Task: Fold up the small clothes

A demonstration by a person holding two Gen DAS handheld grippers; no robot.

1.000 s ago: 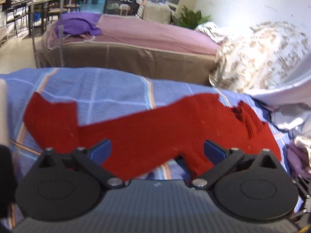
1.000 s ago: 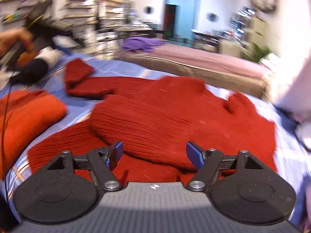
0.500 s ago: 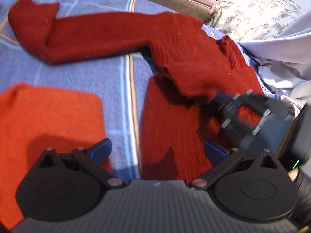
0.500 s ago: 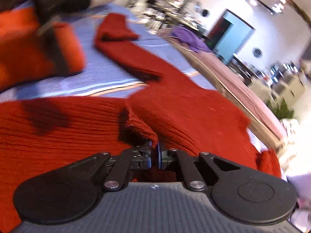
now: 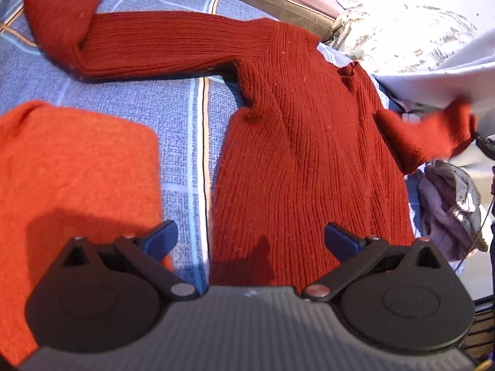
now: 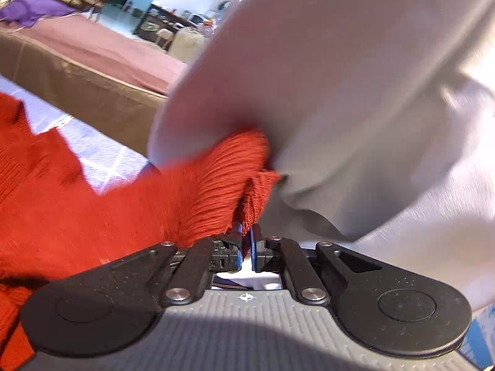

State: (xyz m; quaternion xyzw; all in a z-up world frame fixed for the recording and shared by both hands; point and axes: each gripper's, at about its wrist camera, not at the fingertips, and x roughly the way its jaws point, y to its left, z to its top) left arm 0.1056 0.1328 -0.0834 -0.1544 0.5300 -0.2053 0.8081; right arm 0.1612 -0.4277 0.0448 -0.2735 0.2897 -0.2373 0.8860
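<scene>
A dark red knit sweater [image 5: 297, 142] lies flat on the blue checked bedspread [image 5: 148, 105], its left sleeve [image 5: 148, 46] stretched out to the far left. My left gripper [image 5: 250, 238] is open and empty, hovering over the sweater's hem. My right gripper [image 6: 246, 238] is shut on the cuff of the sweater's right sleeve [image 6: 216, 185] and holds it out to the right, against a pale grey cloth. In the left wrist view that sleeve [image 5: 423, 136] shows lifted at the right edge.
A folded orange garment [image 5: 71, 179] lies at the left of the bedspread. A pale grey cloth [image 6: 355, 92] fills the right side. A purple-grey garment [image 5: 448, 210] lies at the right edge. A pink-covered bed [image 6: 92, 55] stands behind.
My right gripper closed on the right sleeve's cuff and pulled it out from over the sweater's body to the right. The left gripper tilted down over the sweater.
</scene>
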